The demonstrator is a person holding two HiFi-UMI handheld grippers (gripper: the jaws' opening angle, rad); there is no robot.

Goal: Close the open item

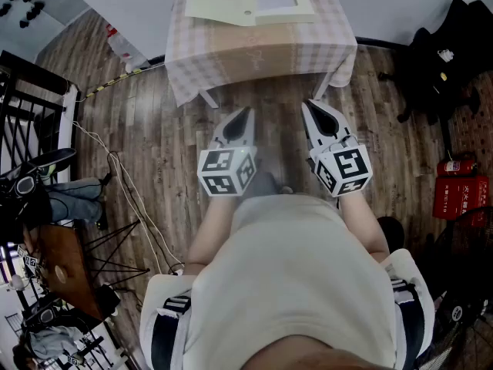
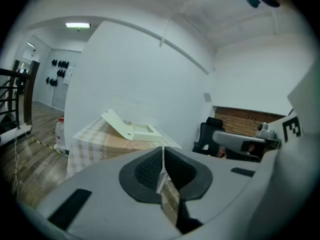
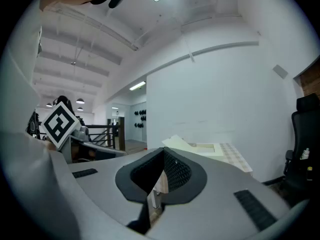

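Left gripper [image 1: 245,115] & right gripper [image 1: 310,108]: jaws closed, nothing between them. Both are held side by side in front of the torso, aimed fwd. Judged an approach posture.

Cream box [image 1: 279,8] sits on the cloth-covered counter [image 1: 262,52] well ahead, lid [image 1: 219,2] raised. Closing not yet begun.

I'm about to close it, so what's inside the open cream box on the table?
The box shows only a pale, flat, bare-looking recess. Its far edge is cut off in the head view, and the raised lid hides whatever lies beneath it.
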